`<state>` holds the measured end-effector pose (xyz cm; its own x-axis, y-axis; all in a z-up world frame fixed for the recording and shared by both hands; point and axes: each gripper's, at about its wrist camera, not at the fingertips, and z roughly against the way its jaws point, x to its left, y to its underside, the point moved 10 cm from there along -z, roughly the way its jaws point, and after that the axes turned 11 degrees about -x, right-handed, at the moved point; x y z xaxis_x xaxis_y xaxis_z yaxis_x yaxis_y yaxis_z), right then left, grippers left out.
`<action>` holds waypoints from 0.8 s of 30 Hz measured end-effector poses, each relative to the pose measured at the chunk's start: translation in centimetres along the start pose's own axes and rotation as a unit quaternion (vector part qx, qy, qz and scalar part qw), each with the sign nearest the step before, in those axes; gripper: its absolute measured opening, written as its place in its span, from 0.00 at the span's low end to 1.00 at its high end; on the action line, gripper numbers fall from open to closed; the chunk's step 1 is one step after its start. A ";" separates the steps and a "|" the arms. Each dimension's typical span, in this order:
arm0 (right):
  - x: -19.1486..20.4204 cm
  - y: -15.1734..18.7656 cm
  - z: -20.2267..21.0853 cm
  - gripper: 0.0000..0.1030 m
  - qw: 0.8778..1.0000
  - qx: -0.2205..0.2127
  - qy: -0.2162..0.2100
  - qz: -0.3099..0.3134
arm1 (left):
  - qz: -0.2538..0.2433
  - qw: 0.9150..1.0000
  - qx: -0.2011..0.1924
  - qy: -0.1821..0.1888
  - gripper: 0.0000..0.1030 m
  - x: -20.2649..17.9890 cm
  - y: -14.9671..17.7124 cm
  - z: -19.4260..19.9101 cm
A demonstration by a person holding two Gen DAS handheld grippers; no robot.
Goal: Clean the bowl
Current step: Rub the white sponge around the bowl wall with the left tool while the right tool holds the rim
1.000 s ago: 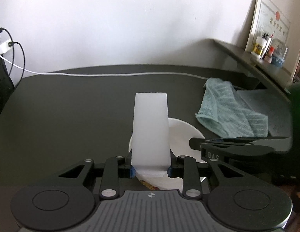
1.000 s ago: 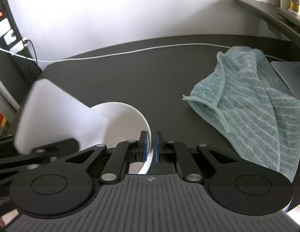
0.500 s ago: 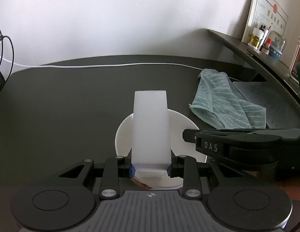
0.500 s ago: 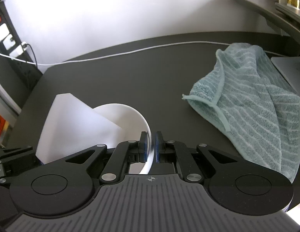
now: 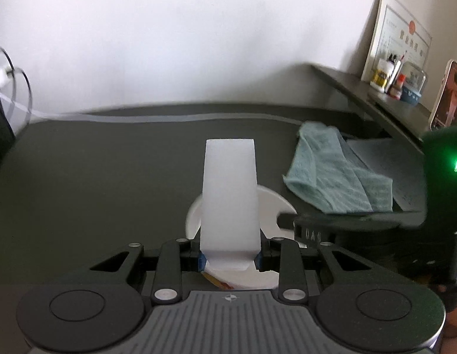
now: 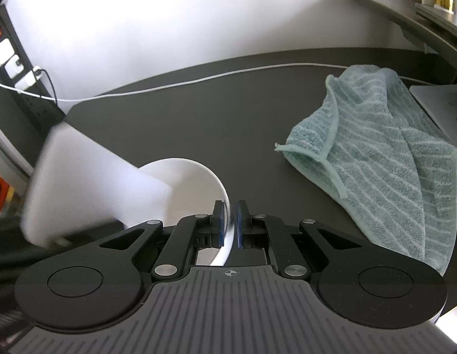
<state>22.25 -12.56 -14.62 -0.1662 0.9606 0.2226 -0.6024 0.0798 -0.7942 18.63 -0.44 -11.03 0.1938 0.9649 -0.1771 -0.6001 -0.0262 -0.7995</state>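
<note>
Right wrist view: white bowl [image 6: 196, 177] sits near the front edge of the dark desk [image 6: 199, 112], its rim pinched between the pressed-in jaws of the right gripper [image 6: 228, 221]. Left gripper [image 5: 230, 261] is clamped on a white sponge [image 5: 228, 194] reaching into the bowl. Risks: thin rim hold may slip under scrubbing force, tipping the bowl; sponge could pull loose. Teal towel [image 6: 376, 153] lies well apart, toward the right edge.
</note>
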 end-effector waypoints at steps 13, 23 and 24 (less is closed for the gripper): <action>-0.1 0.0 -0.2 0.08 1.000 0.002 0.002 0.004 | 0.007 0.999 -0.032 -0.018 0.28 1.7 -1.8 2.0; -0.1 -0.2 -0.3 0.12 1.000 0.011 -0.010 0.024 | 0.006 1.000 -0.004 0.009 0.28 -0.1 -0.2 1.4; 0.0 -0.3 -0.3 0.12 0.999 0.012 -0.012 0.031 | 0.006 1.000 0.002 0.009 0.28 -0.2 0.2 1.0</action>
<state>22.66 -12.50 -14.58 -0.2210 0.9571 0.1874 -0.6094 0.0145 -0.7928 17.70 -0.36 -10.54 0.2007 0.9597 -0.1966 -0.6061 -0.0360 -0.7946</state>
